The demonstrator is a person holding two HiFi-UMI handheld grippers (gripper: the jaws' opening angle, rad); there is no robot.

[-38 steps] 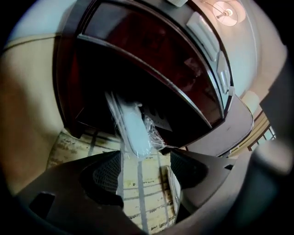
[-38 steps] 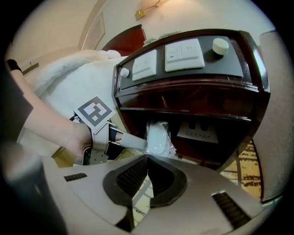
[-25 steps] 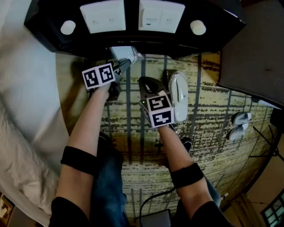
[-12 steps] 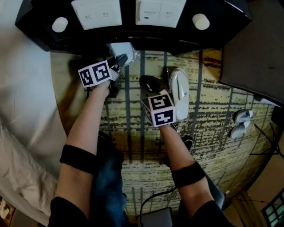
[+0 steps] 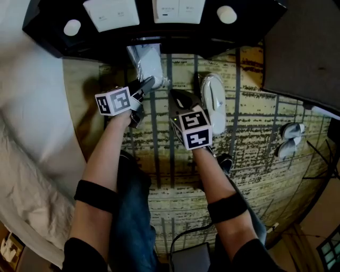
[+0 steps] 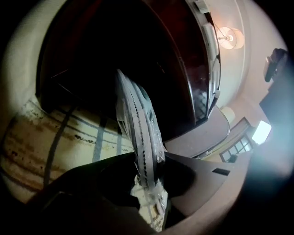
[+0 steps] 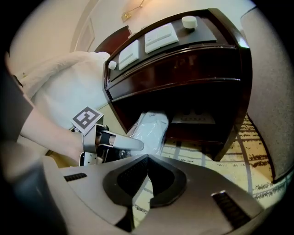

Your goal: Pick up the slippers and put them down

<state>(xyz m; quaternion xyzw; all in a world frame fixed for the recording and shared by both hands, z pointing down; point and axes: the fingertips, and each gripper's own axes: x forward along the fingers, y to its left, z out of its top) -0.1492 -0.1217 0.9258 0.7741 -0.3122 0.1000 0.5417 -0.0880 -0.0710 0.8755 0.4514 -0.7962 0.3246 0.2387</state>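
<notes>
Bagged slippers half under dark nightstand

Counting as we go: one plastic-wrapped slipper packet is showing, plus one loose white slipper, and I'm picking out two pale shoes off at the right edge. The one nightstand is carrying two white panels and two round white knobs. I'm also seeing two black armbands, one bed and one patterned rug.
</notes>
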